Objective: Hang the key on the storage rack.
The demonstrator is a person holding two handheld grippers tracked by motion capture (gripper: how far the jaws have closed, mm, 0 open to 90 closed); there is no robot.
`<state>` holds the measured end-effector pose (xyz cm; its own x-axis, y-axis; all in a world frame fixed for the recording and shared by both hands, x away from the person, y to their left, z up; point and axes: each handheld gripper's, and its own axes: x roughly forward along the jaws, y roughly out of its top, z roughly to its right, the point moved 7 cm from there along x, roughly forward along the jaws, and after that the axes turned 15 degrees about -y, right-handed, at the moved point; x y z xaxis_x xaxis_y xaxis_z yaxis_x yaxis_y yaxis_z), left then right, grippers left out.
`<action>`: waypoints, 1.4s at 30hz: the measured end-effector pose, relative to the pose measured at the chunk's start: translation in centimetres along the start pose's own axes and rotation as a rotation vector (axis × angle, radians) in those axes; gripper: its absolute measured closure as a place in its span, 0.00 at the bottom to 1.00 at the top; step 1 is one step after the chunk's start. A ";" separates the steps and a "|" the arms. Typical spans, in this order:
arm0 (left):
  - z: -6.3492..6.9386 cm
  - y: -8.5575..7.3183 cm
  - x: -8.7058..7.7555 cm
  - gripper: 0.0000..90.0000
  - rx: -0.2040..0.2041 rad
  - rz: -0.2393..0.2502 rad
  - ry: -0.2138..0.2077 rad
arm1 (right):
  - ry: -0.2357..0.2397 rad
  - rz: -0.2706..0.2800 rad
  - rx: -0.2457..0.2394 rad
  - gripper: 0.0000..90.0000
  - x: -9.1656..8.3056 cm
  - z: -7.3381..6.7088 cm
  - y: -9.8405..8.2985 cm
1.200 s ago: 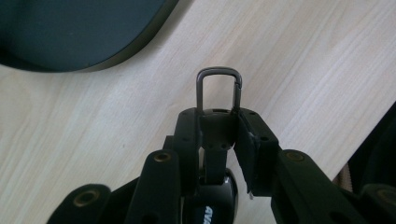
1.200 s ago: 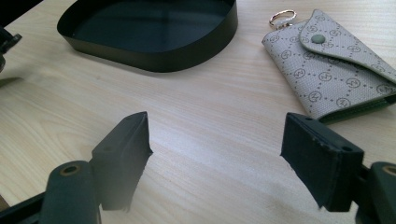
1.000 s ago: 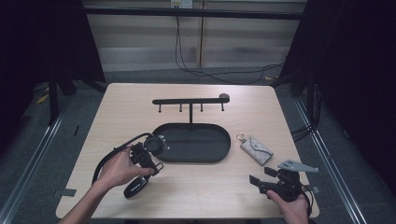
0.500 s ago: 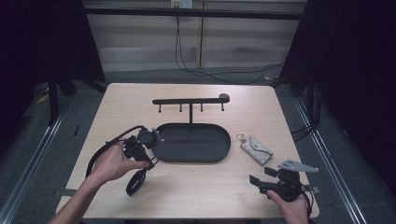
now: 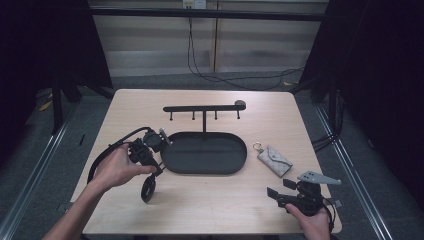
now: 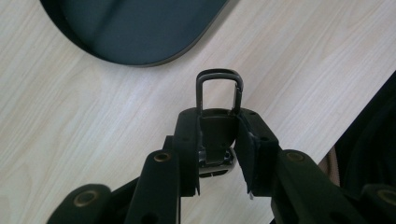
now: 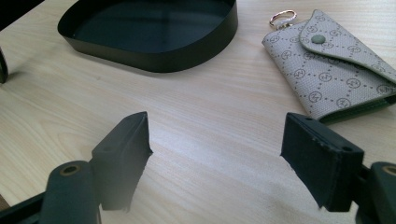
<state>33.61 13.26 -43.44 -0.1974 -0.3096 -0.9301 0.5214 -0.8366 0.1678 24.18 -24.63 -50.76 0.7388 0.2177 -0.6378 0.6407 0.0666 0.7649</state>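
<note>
So there's one black oval tray [image 5: 235,167] in the middle of the light wood tabletop [image 5: 215,205], one black hook rail [image 5: 204,108] standing just behind it with four little pegs, and one grey patterned key pouch [image 5: 274,160] lying flat to the tray's right, apart from the rim. The pouch has a snap flap and a gold ring at its far corner, easy to see in the right gripper view [image 7: 336,65].

Two grippers. The left gripper [image 5: 149,147] is held in the left hand [image 5: 117,167] right beside the tray's left end, cable looping off to the side. In its own view the fingers [image 6: 187,140] are closed down on a small dark key fob with a metal loop [image 6: 218,93] sticking out past the tips, over bare wood near the tray [image 6: 135,28].

The right gripper [image 5: 280,196] sits near the front right corner of the tabletop, held by the right hand [image 5: 312,222]. Its fingers [image 7: 123,149] are spread wide with nothing between them, pouch and tray [image 7: 154,32] ahead.
</note>
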 end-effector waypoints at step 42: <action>-1.3 4.5 -7.1 0.79 -0.076 0.032 0.017 | 0.004 -0.003 0.000 0.26 0.0 0.0 0.0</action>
<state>38.47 12.27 -36.48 -0.1661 -0.3274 -0.9302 0.5889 -0.7895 0.1727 24.13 -24.62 -50.78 0.7360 0.2218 -0.6396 0.6428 0.0677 0.7631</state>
